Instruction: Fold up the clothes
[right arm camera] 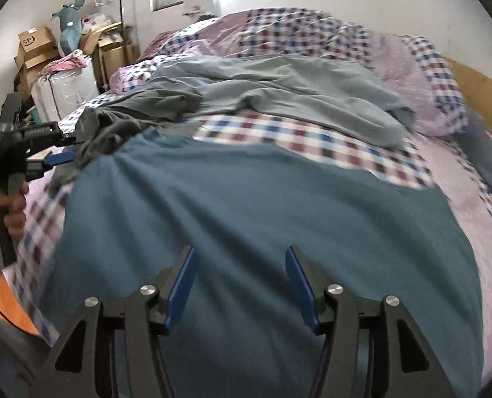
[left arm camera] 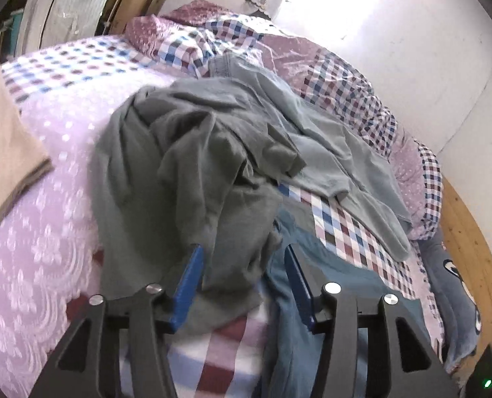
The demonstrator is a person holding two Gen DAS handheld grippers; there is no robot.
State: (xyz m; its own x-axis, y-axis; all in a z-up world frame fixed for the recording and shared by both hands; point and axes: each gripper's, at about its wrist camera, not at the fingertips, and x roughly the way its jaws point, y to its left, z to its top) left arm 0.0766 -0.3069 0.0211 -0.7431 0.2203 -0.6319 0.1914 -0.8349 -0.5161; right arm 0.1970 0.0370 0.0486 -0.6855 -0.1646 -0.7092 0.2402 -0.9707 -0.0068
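Spreading across a checked and lilac quilted bed [right arm camera: 312,139], a flat teal cotton garment [right arm camera: 246,205] is seen beneath the open, empty right tongs [right arm camera: 241,278]. A crumpled dark grey garment [left arm camera: 179,165] is approached by the left tongs [left arm camera: 242,275], likewise parted.

My left gripper [left arm camera: 242,252] has two flat blue fingers [left arm camera: 189,285] on black angular linkage arms, each arm with triangular cut-outs and round silver screws [left arm camera: 332,288] at the pivots. A small green light [left arm camera: 487,382] glows at the lower right edge of its view. My right gripper [right arm camera: 241,255] is the same build: blue fingers [right arm camera: 300,285], black arms, silver screws [right arm camera: 147,289]. Seen from the right camera, the left one is a black body with a grey trigger, and my hand [right arm camera: 9,210] wraps its handle.
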